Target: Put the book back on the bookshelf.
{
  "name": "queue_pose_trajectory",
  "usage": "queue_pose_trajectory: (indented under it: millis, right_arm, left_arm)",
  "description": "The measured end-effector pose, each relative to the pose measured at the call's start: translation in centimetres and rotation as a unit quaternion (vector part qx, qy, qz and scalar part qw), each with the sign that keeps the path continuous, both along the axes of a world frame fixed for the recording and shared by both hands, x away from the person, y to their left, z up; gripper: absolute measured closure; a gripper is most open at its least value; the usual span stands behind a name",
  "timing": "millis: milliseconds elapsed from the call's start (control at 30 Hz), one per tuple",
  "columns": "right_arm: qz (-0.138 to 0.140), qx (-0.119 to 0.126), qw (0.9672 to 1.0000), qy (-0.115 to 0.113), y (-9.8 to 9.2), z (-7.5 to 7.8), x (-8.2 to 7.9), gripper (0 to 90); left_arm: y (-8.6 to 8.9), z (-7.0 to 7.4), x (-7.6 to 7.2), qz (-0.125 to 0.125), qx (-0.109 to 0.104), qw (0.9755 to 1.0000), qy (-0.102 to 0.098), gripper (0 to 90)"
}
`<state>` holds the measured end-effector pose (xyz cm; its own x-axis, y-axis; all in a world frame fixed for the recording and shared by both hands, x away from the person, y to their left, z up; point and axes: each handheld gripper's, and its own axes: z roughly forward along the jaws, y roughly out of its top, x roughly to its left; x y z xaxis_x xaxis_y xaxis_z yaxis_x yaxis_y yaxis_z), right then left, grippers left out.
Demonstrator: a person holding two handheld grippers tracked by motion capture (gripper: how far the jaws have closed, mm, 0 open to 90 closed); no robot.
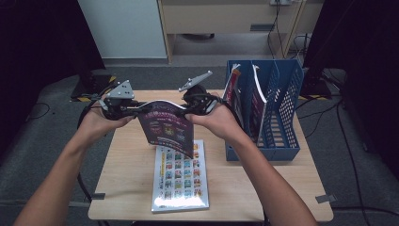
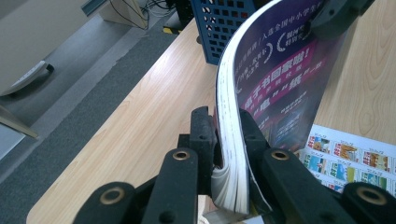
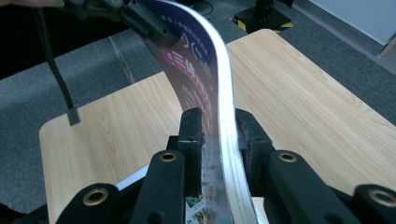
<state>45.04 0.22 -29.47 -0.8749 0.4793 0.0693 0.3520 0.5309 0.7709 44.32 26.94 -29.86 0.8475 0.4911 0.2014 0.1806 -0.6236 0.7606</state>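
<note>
A thick magazine with a purple cover (image 1: 167, 127) hangs upright and bowed above the table, gripped along its top edge at both ends. My left gripper (image 1: 137, 109) is shut on its left end; in the left gripper view the jaws (image 2: 229, 126) pinch the white page edges of the magazine (image 2: 275, 84). My right gripper (image 1: 189, 110) is shut on the other end; in the right gripper view its jaws (image 3: 219, 126) clamp the curved magazine (image 3: 205, 60). Each gripper view shows the other gripper at the far end, the right one (image 2: 334, 18) and the left one (image 3: 149, 23).
A second magazine (image 1: 181, 176) with a grid of small pictures lies flat on the wooden table (image 1: 127, 179), below the held one. A blue file rack (image 1: 277, 94) holding upright magazines stands at the table's right side. Grey carpet surrounds the table.
</note>
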Motion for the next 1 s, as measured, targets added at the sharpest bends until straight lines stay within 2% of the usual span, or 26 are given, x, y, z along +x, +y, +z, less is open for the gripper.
queue_pose_trajectory:
  millis: [567,1000]
  right_arm:
    - [0.002,-0.017,0.9998,0.005,0.5,-0.8,0.7,77.5]
    - [0.006,-0.027,0.9996,0.004,1.0,-1.2,0.8,82.5]
  left_arm:
    - [0.1,-0.3,0.0,0.0,-0.012,0.9999,0.001,79.9]
    - [0.1,-0.1,0.2,0.001,-0.007,1.0,0.006,79.6]
